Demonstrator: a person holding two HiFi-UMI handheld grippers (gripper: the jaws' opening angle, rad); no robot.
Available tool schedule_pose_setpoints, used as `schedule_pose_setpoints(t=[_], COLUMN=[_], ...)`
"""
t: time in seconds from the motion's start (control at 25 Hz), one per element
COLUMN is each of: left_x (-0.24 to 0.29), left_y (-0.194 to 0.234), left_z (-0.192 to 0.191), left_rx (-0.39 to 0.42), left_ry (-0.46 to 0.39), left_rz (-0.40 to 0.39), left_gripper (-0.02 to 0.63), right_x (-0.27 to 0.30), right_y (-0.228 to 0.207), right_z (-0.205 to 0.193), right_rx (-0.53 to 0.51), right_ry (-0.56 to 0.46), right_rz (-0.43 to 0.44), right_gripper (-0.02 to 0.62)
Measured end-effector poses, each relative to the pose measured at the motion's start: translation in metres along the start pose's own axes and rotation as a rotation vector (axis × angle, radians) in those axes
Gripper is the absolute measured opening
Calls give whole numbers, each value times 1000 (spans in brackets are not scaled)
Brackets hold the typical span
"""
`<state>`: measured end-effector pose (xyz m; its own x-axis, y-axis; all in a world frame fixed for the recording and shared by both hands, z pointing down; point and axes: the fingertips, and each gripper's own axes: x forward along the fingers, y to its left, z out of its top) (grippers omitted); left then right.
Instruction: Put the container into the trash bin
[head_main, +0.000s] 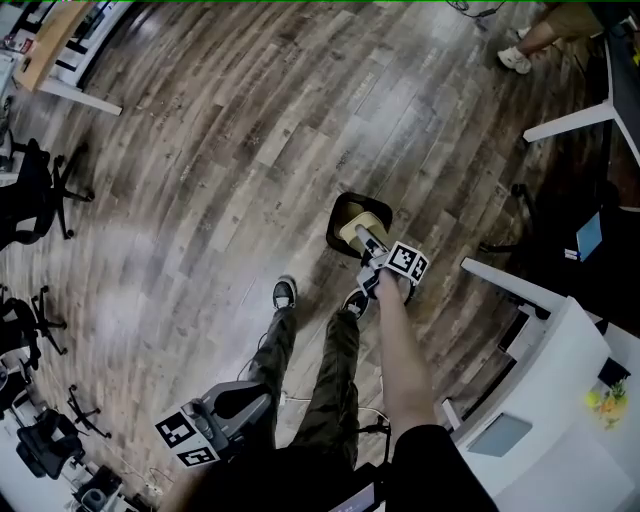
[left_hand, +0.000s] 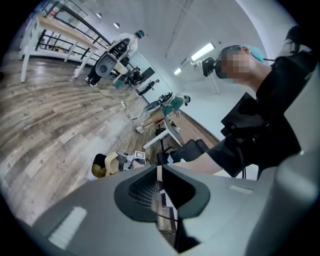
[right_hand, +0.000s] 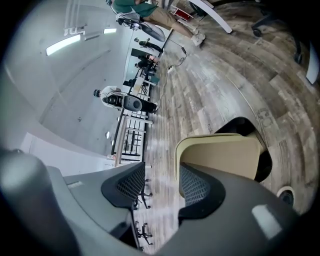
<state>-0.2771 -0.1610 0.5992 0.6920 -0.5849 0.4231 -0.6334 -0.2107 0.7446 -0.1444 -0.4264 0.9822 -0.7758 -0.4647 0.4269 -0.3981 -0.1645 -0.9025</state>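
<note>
The beige container (head_main: 352, 228) sits tilted in the mouth of a black trash bin (head_main: 338, 238) on the wooden floor. My right gripper (head_main: 368, 240) reaches down to it, at its near edge. In the right gripper view the container (right_hand: 220, 155) lies over the bin (right_hand: 266, 165); its wall runs close by the right pad and the other pad stands well apart, so the right gripper (right_hand: 160, 187) is open. My left gripper (head_main: 268, 392) hangs low at my left side, away from the bin. Its jaws (left_hand: 160, 175) are shut with nothing in them.
My two feet (head_main: 285, 293) stand just short of the bin. White desks (head_main: 560, 340) are close on the right, with another desk leg (head_main: 570, 118) at upper right. Black office chairs (head_main: 40, 190) line the left side. A seated person's foot (head_main: 515, 60) shows at the top right.
</note>
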Motion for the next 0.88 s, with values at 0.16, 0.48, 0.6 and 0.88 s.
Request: schedule_pose_setpoints(t=[0.16, 0.48, 0.6, 0.88], left_x=[3, 15, 18, 42], left_y=[3, 6, 7, -1], left_z=[-10, 0, -1, 17], left_rx=[-8, 42, 46, 92], left_ry=[-2, -38, -42, -65], left_rz=[11, 64, 66, 24], left_gripper=[14, 14, 14, 14], right_x=[10, 22, 19, -13], right_y=[-18, -49, -51, -41], right_z=[-4, -15, -17, -14], right_rx=[-14, -179, -193, -279], right_ry=[21, 131, 137, 107], right_rz=[-48, -207, -214, -264], right_gripper=[216, 190, 190, 161])
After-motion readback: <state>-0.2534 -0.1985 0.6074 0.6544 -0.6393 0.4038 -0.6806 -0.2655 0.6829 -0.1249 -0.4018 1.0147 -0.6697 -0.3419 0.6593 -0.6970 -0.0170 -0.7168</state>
